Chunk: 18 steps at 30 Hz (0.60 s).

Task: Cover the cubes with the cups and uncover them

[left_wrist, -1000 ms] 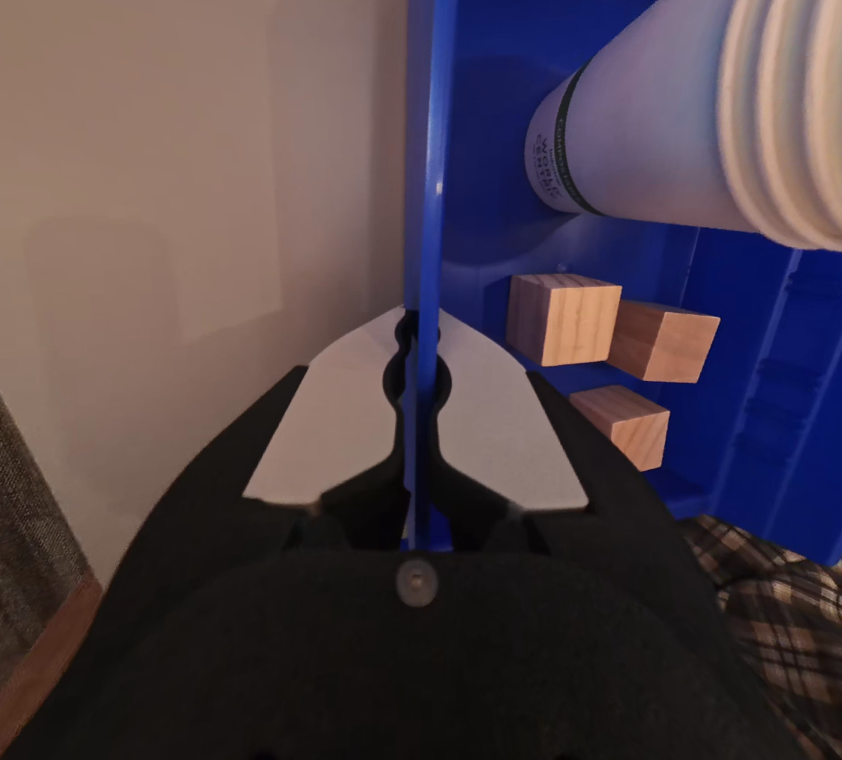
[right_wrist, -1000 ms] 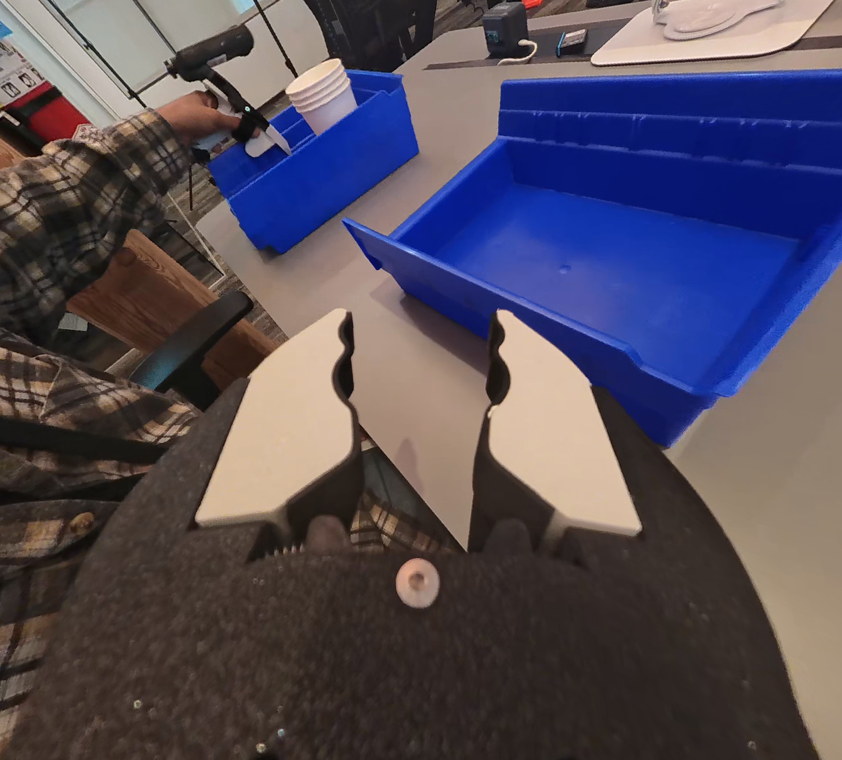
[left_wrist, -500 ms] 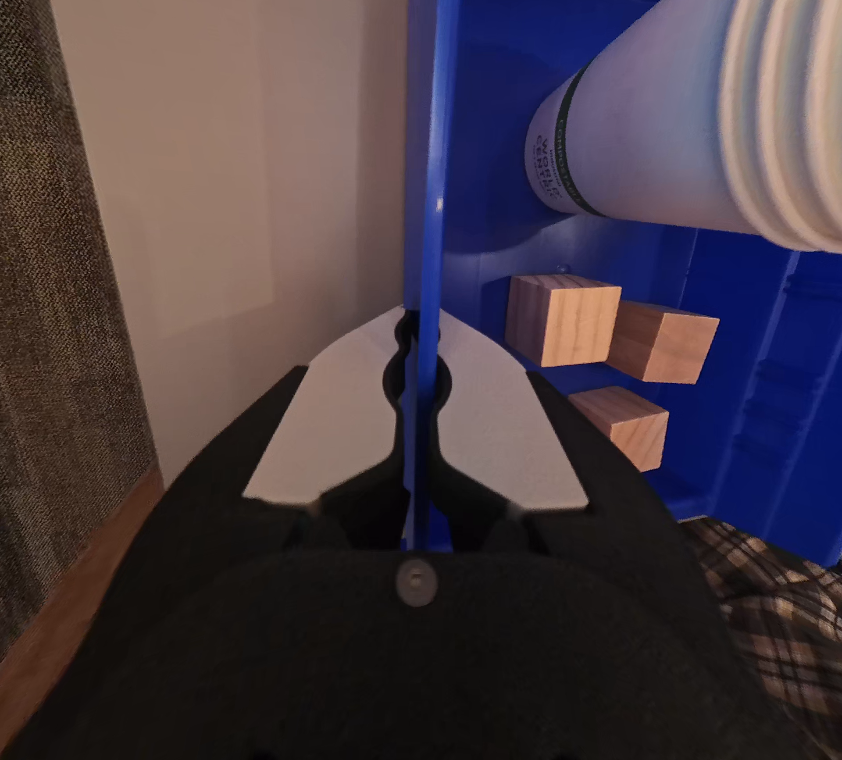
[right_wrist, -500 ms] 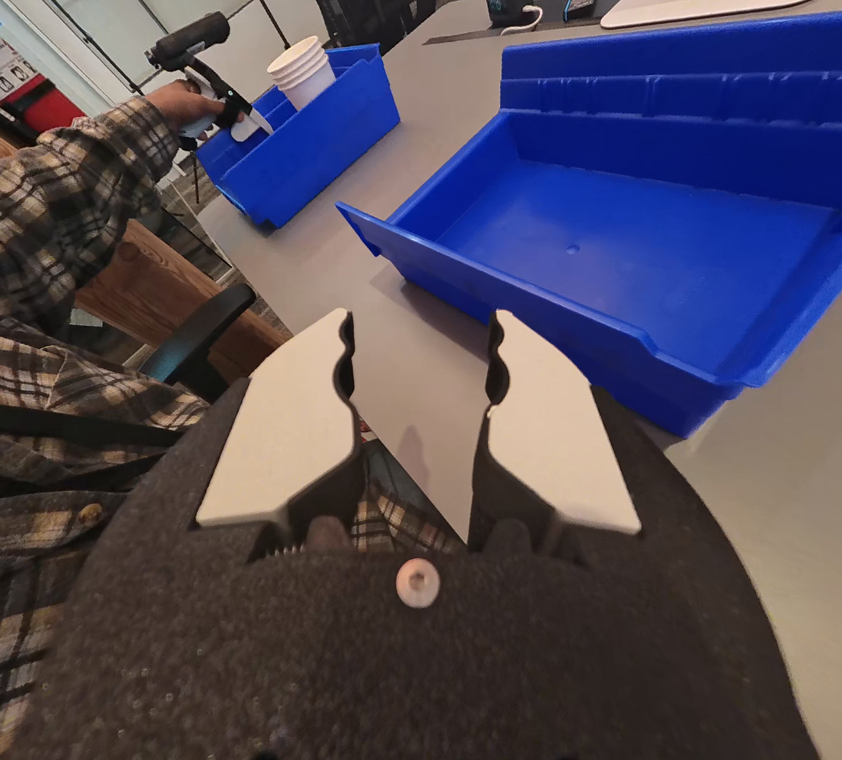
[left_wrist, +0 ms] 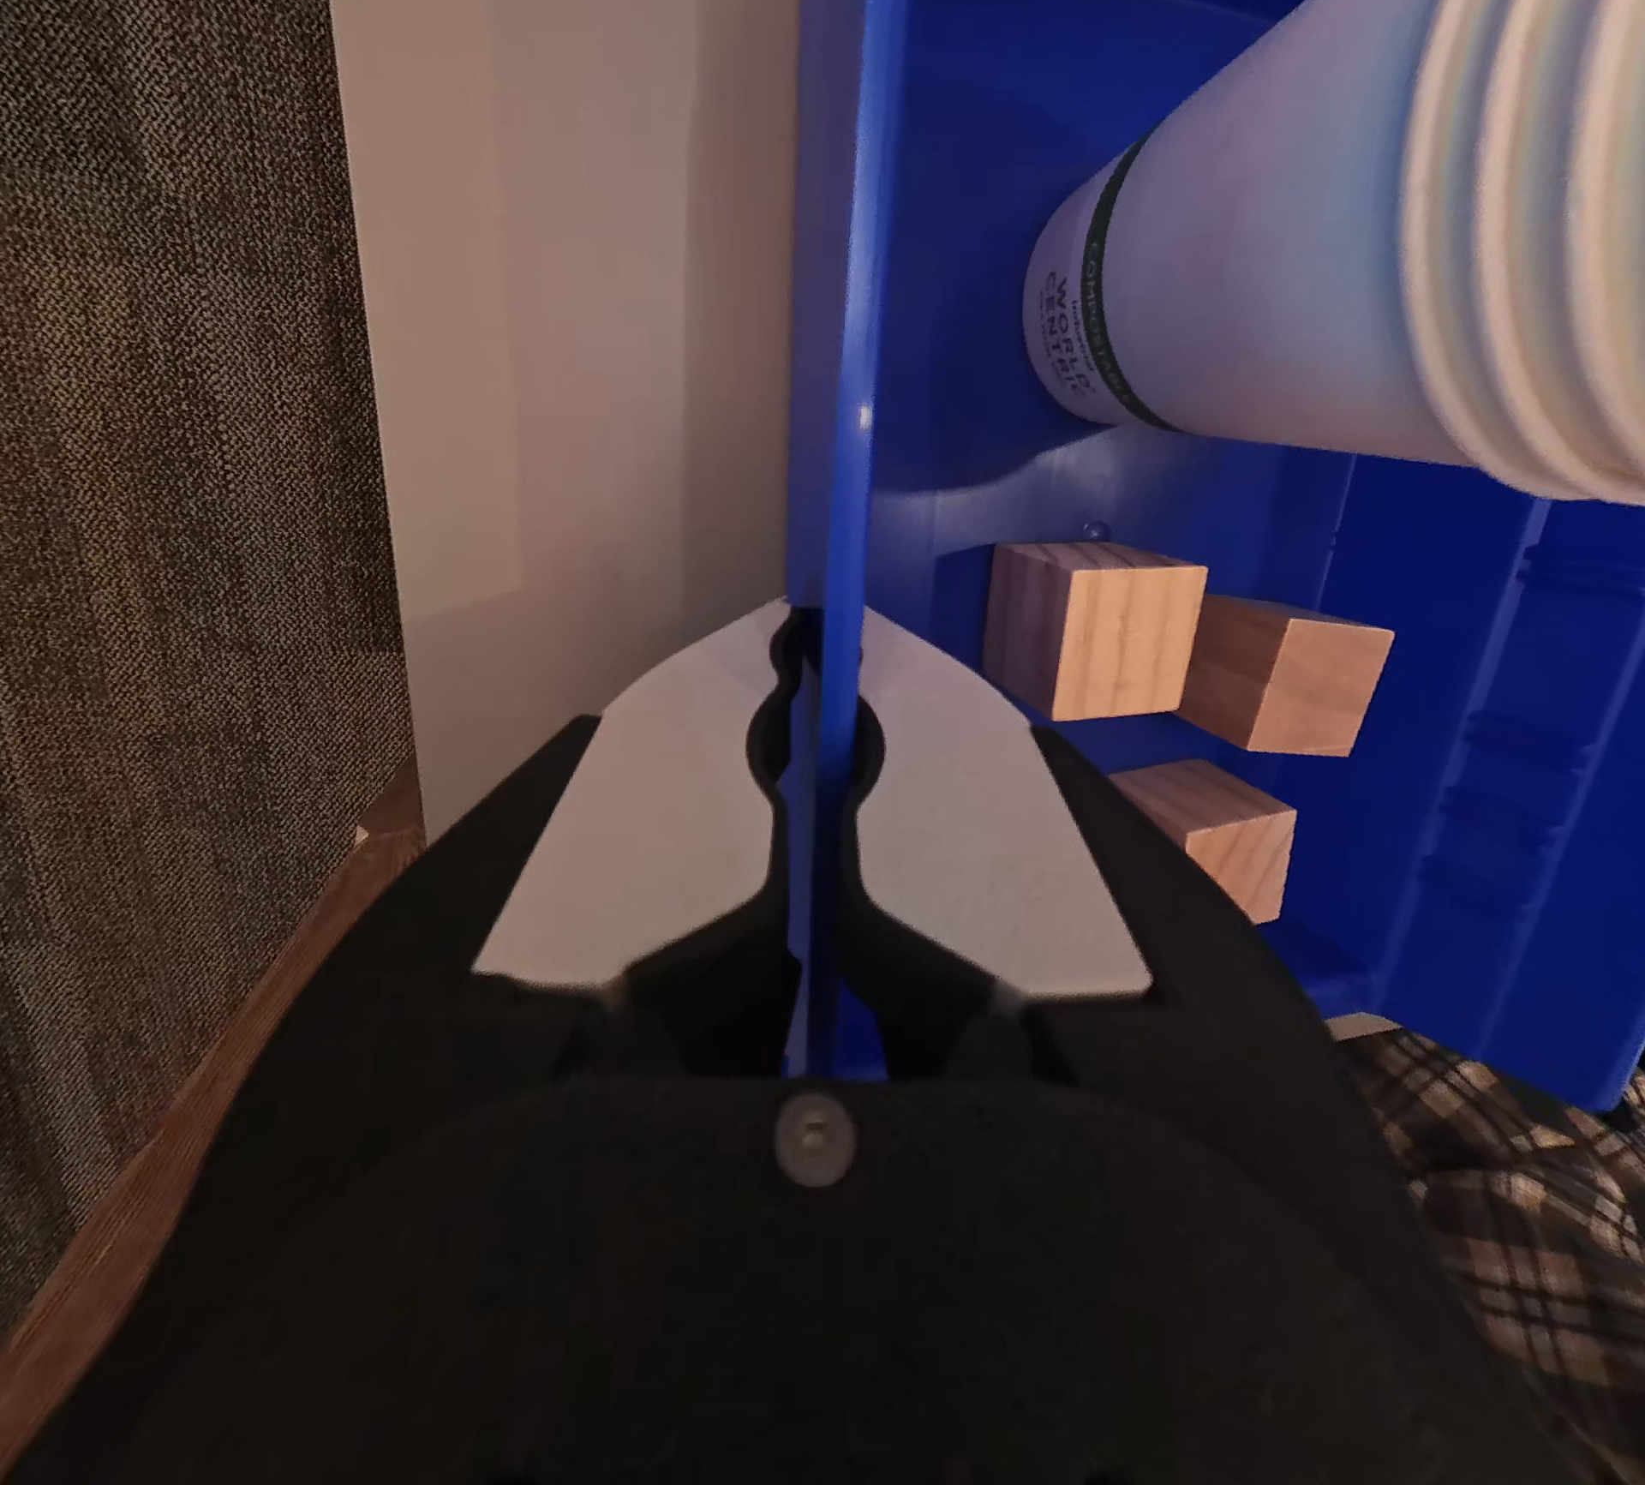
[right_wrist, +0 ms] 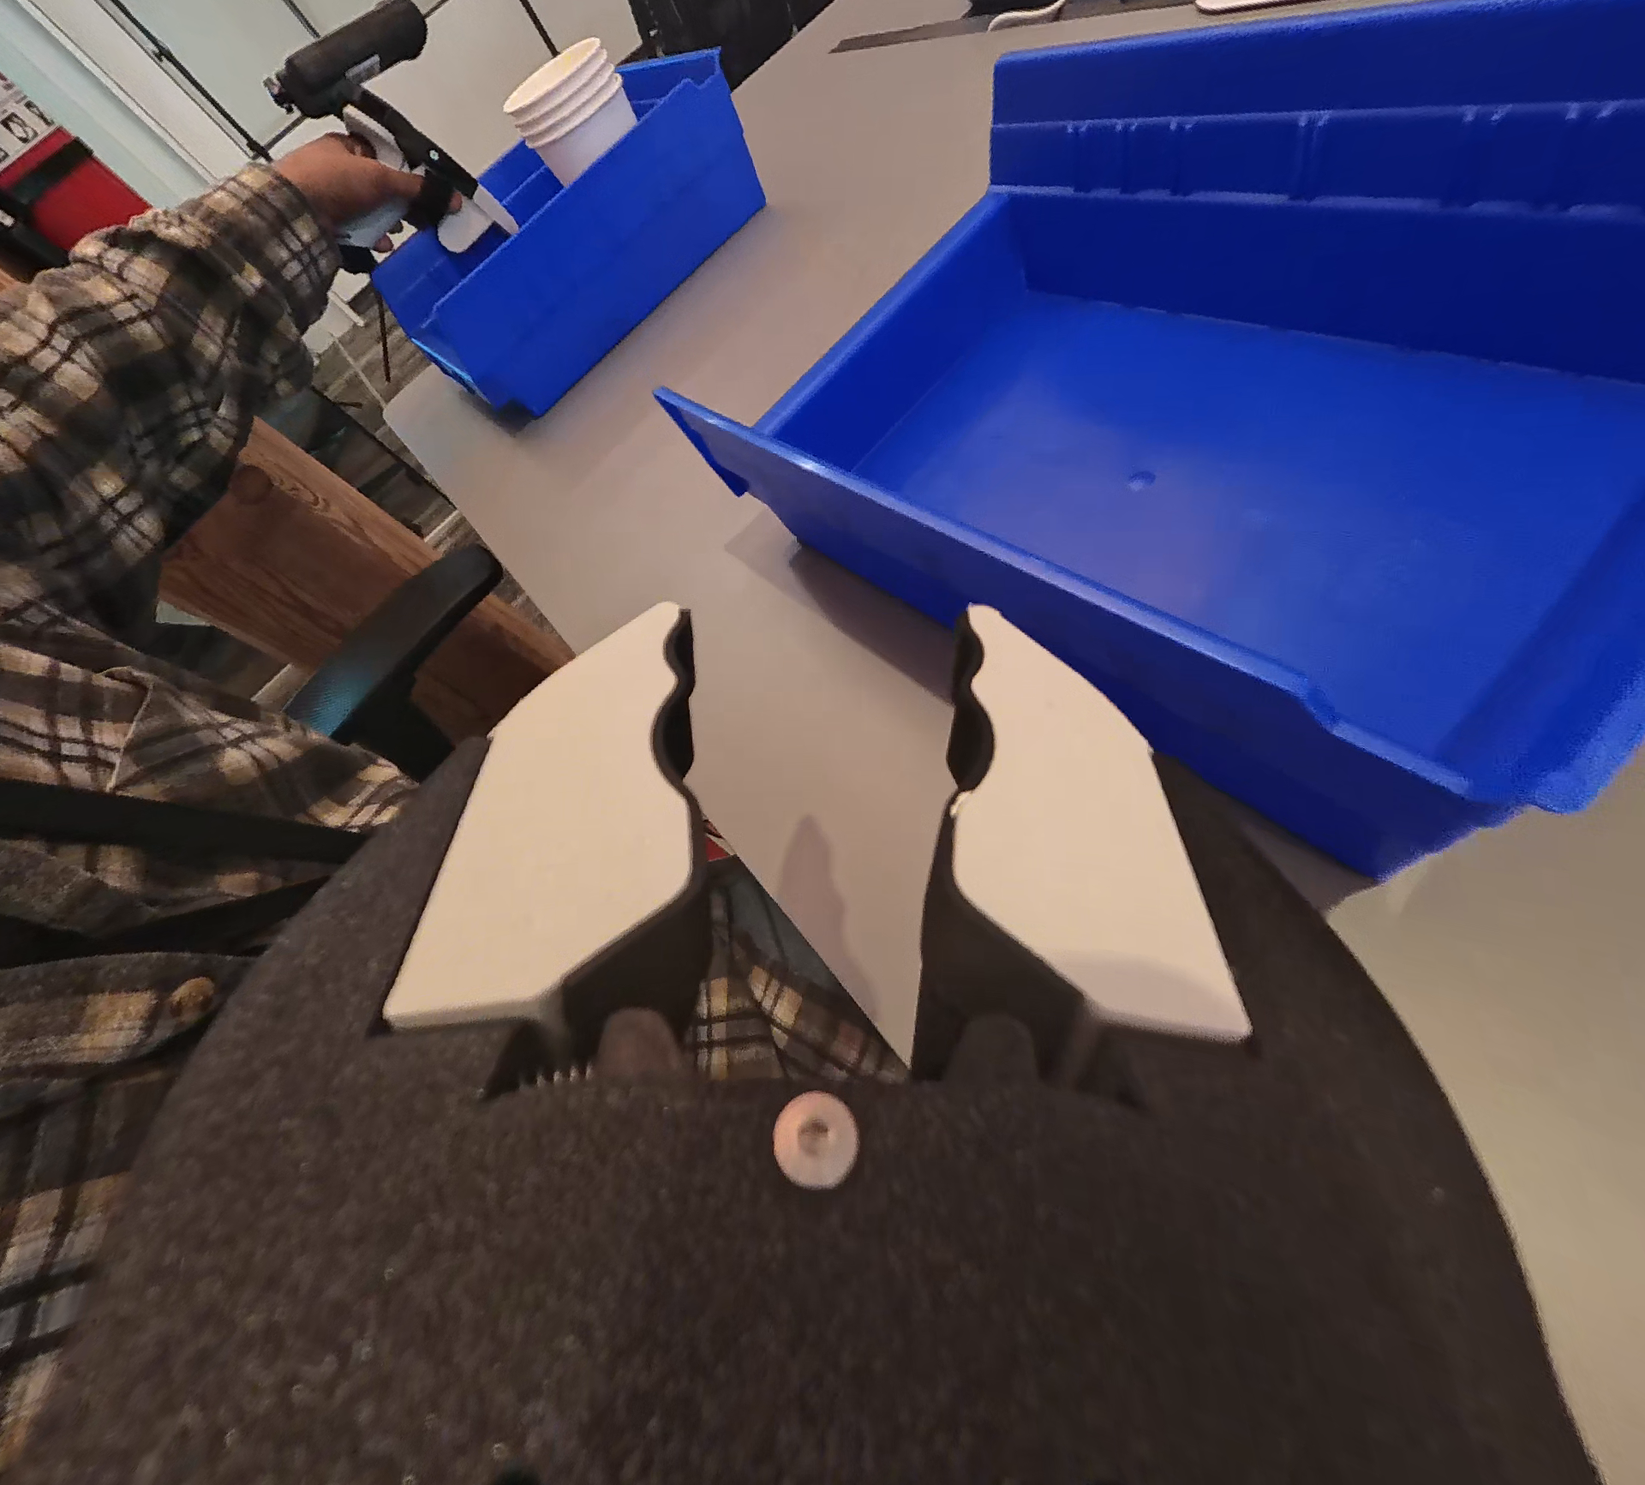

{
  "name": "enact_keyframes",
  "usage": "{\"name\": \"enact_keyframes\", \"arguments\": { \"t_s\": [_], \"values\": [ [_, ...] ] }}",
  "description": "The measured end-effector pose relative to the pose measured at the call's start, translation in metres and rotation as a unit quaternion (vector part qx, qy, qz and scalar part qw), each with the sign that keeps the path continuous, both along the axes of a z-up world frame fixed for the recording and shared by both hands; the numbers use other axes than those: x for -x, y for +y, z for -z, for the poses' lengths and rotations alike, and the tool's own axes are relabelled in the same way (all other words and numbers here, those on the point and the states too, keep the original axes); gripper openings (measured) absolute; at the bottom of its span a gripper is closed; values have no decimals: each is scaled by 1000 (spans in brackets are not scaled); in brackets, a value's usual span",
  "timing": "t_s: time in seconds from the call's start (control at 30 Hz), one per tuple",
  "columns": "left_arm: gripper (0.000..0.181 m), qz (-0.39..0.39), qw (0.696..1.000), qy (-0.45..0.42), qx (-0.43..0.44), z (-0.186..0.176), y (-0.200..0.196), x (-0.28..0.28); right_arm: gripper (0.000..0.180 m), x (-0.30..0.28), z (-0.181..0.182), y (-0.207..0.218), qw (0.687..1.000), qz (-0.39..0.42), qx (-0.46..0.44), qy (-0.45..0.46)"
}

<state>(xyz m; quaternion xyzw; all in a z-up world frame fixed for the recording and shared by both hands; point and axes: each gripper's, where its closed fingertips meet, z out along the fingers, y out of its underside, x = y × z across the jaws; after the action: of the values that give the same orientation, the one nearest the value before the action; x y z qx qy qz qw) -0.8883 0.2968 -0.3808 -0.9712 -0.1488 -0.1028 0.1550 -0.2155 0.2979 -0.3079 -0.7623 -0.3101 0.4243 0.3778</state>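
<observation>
L gripper (left_wrist: 823, 641) clamped on smooth blue plastic bin wall (left_wrist: 841, 285) w/ wood cubes (left_wrist: 1095, 641), ribbed paper cups (left_wrist: 1335, 240); R gripper (right_wrist: 823, 641) apart.

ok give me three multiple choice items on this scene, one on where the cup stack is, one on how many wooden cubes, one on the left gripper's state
1. Where does the cup stack stand?
A. in the small blue bin with the cubes
B. in the large blue bin
C. on the bare table

2. How many wooden cubes show?
A. one
B. three
C. five

3. The left gripper is:
A. wide open over the table
B. shut on a cup
C. shut on the small bin's wall

Answers:
1. A, the stack rises beside the cubes inside it.
2. B, three lie on the bin floor.
3. C, the blue wall runs between its closed fingers.
</observation>
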Motion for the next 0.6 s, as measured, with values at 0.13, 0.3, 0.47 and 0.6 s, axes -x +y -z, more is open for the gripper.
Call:
{"name": "enact_keyframes", "arguments": {
  "t_s": [0.13,0.3,0.47,0.6],
  "values": [
    [10,-9,999,-29,-13,-2,0,-3,57,6,1,-1,1000,-9,-1,-5],
    [55,-37,994,-30,-95,-29,3,12,72,5,-4,0,999,-6,-33,-22],
    [67,-19,964,34,-262,-119,7,8,80,14,-18,9,987,-50,-115,-102],
    [62,63,925,55,-371,-191,10,-76,75,49,-20,11,949,-159,-179,-203]
  ]
}}
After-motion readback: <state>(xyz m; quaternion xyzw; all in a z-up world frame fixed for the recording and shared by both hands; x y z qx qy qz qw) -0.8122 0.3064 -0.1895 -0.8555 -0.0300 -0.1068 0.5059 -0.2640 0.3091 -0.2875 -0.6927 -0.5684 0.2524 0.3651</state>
